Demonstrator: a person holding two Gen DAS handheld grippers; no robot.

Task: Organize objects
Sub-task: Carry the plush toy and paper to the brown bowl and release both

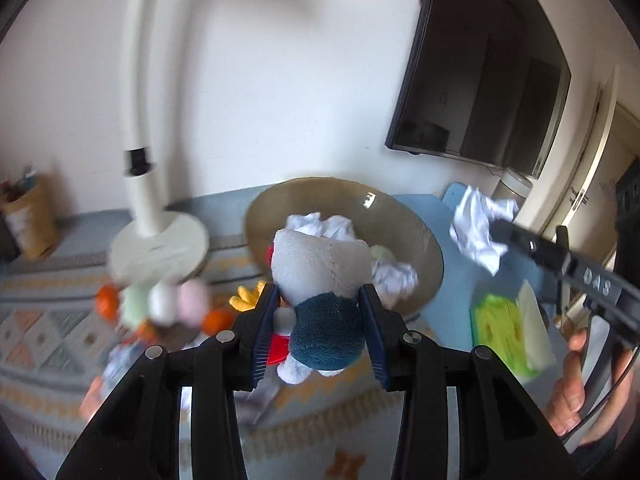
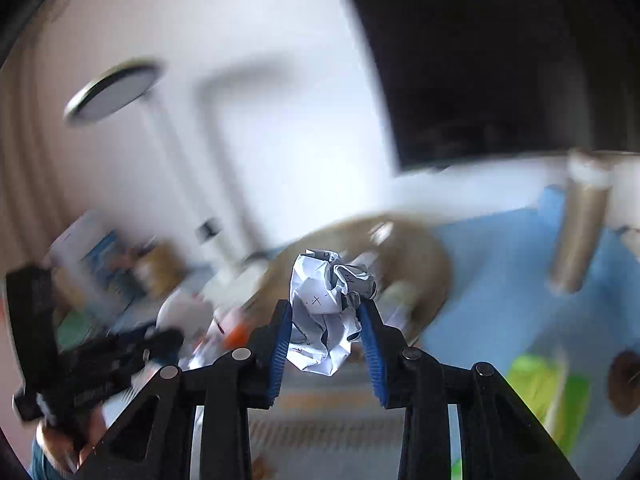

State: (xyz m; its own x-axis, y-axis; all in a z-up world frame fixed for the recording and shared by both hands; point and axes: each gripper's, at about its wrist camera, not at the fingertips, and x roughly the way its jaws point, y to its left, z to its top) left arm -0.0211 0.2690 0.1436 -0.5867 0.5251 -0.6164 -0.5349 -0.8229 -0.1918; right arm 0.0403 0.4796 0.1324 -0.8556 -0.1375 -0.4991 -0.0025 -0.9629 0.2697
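My left gripper (image 1: 320,300) is shut on a plush toy (image 1: 320,276) with a grey head and dark blue body, held above the table in front of a tan round bowl (image 1: 432,248). The bowl holds crumpled white paper (image 1: 394,276). My right gripper (image 2: 324,312) is shut on a crumpled paper ball (image 2: 328,312) with pen marks. In the left wrist view the same paper ball (image 1: 480,224) hangs at the right gripper's tip, right of the bowl. The bowl (image 2: 428,256) shows blurred in the right wrist view.
A white lamp stand (image 1: 160,240) rises left of the bowl. Oranges (image 1: 216,320) and pastel balls (image 1: 164,300) lie below it on a patterned cloth (image 1: 48,320). A green sponge pack (image 1: 504,328) lies on a blue mat (image 1: 452,280). A dark screen (image 1: 480,80) hangs on the wall.
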